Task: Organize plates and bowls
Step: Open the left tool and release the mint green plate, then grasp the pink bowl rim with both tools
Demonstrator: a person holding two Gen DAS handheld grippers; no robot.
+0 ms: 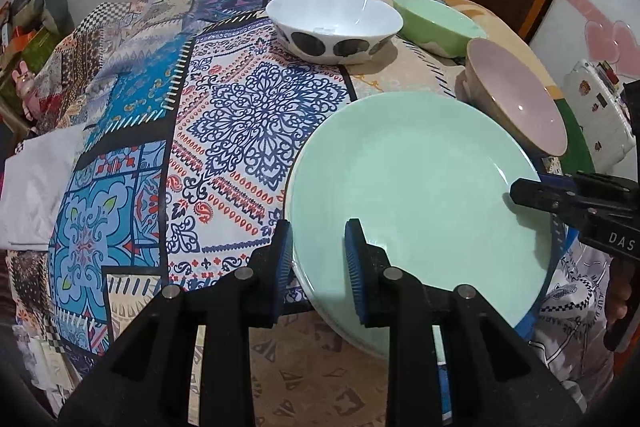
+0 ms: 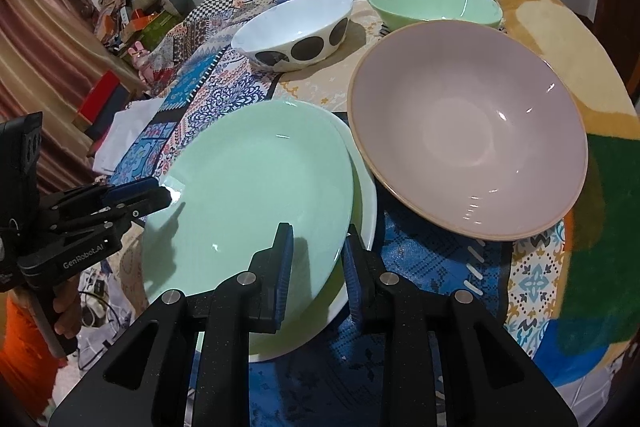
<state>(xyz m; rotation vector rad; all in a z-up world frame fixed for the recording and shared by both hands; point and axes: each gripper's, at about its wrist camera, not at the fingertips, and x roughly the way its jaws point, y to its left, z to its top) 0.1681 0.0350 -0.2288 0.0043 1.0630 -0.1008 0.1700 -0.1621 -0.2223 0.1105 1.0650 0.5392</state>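
Mint-green, the round glazed plate lies on a white plate near the front edge of the table with the patchwork cloth, beside the large pink bowl. Both tools straddle opposite rims with jaws spread: left tool and right tool; neither is pinching yet. Seat each rim fully between the pads before closing, then close both evenly. Lift level, since glazed ceramic probably slips. Clear the pink bowl's rim. The spotted white bowl and green bowl stand farther back.
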